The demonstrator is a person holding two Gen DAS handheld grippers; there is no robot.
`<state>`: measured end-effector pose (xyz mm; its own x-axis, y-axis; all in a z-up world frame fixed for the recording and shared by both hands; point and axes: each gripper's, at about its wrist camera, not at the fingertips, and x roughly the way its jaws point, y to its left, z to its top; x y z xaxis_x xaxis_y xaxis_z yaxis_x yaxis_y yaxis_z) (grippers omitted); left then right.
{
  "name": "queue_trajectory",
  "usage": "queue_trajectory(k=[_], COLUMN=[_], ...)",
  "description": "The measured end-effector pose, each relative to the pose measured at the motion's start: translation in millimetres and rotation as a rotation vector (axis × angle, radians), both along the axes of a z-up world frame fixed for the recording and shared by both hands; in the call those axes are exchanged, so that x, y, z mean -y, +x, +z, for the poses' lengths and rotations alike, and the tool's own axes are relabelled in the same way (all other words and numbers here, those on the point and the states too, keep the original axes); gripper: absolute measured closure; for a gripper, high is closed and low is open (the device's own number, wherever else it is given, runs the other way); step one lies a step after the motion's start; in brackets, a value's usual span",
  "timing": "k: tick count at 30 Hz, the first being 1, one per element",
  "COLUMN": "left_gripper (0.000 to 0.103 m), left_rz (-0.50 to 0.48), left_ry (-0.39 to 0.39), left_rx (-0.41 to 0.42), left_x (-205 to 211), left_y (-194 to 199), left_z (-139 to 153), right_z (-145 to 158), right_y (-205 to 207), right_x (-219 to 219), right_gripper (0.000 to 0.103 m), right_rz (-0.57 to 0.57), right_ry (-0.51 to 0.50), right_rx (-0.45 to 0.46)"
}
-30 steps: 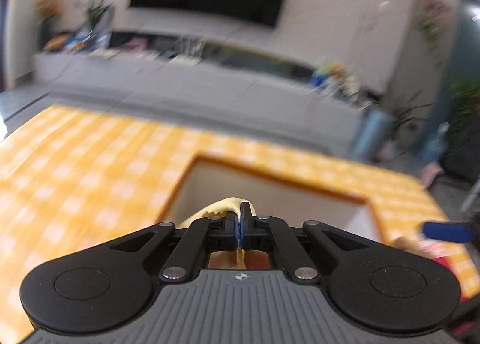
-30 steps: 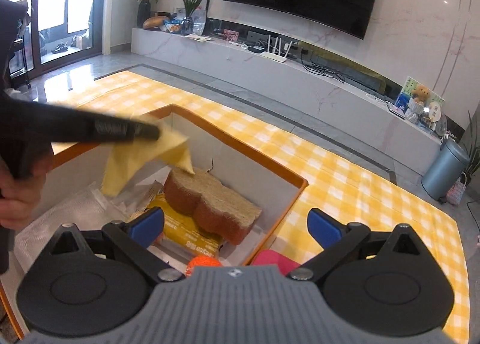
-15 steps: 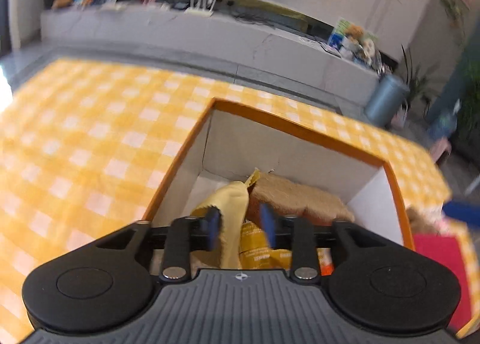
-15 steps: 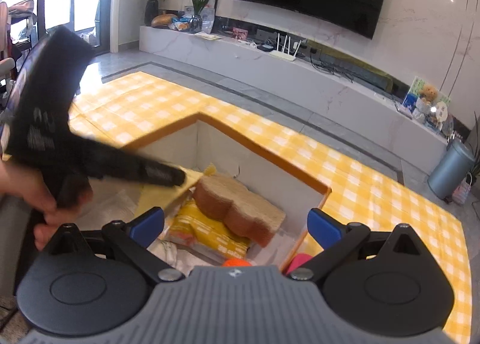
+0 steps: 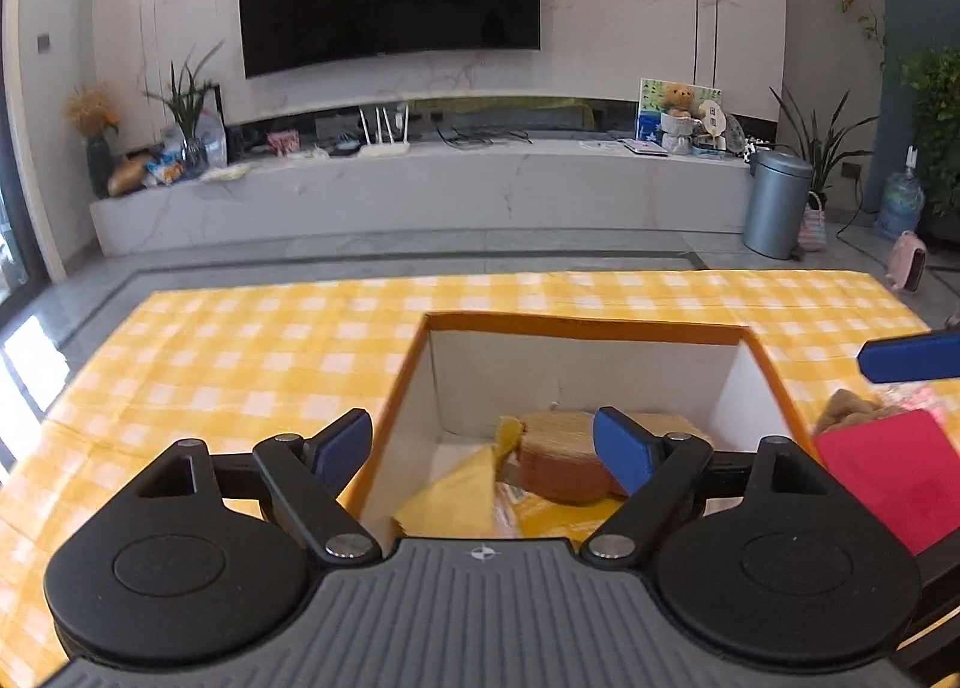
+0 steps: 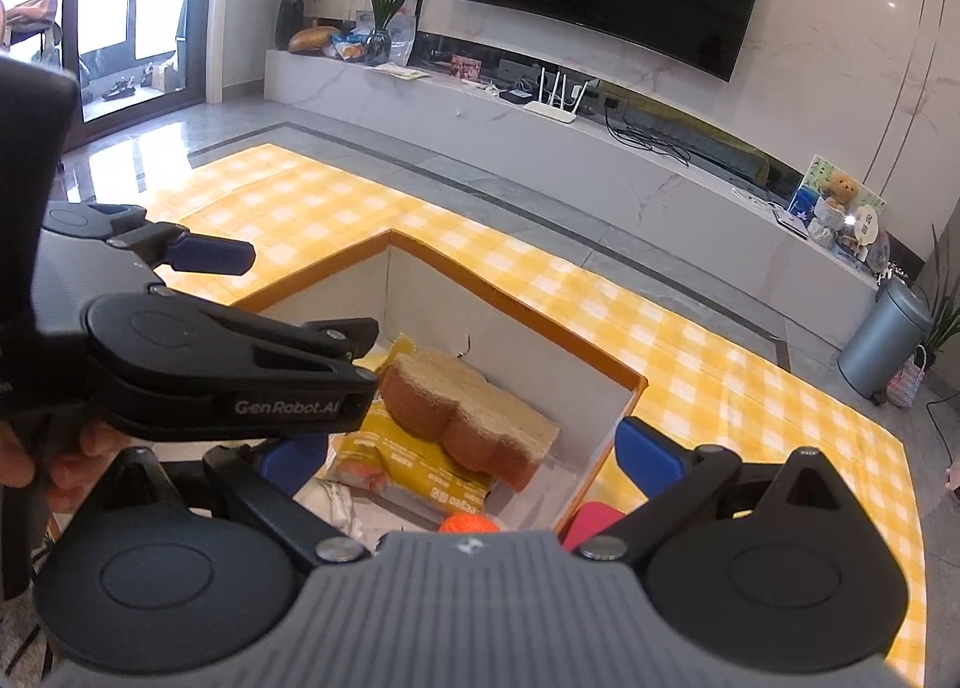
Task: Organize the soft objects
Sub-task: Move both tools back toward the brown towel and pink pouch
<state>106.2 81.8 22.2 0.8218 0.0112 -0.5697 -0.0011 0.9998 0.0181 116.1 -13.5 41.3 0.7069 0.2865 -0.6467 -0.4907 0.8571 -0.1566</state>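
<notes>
L gripper (image 5: 483,448) jaws wide apart, nothing between them. R gripper (image 6: 471,463) jaws also spread, empty.

Key relation: the next loose soft things sit outside the box (image 5: 576,328), to the R of the L jaws and low beside the R jaws. Red cloth (image 5: 888,478) lies flat on the checked tablecloth (image 5: 240,364), just past the box's R wall, w/ a brown fuzzy item (image 5: 846,406) touching its far edge. In R wrist view only a corner of the red cloth (image 6: 591,520) shows, under the R jaw's right finger, so R gripper is clearly nearer. Judgement: R hand takes it, L stays clear. Cloth's long axis can't be told, too much is cut off by the frame edge.

Inside box, straight ahead of and below L jaws: yellow cloth (image 5: 456,490) crumpled, lying loose, one corner poking up against the tan sponge (image 5: 564,460). Sponge is lobed, brown sides, pale coarse top (image 6: 474,412), tilted on a yellow packet (image 6: 414,472). Small orange ball (image 6: 468,523) at the near edge, partly hidden by the R gripper body.

Yellow cloth looks thin, floppy, no grip on it now. Seems dropped in place, so that item is likely done.

Risk: the red cloth is flat on the tablecloth, so a pinch could snag the tablecloth too.
</notes>
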Motion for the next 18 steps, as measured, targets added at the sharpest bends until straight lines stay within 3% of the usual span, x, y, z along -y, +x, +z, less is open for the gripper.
queue_trajectory(k=[11, 18], left_gripper=[0.005, 0.003], left_rz=[-0.031, -0.051], left_ry=[-0.185, -0.181], left_rx=[0.04, 0.106], left_x=[-6.4, 7.1], left_y=[-18.2, -35.9], left_z=[27.5, 46.5], right_z=[10.1, 26.7], right_y=[-7.7, -14.3], right_x=[33.0, 76.9], right_gripper=[0.003, 0.003], right_rz=[-0.057, -0.113], right_ry=[0.049, 0.096], right_rx=[0.02, 0.067])
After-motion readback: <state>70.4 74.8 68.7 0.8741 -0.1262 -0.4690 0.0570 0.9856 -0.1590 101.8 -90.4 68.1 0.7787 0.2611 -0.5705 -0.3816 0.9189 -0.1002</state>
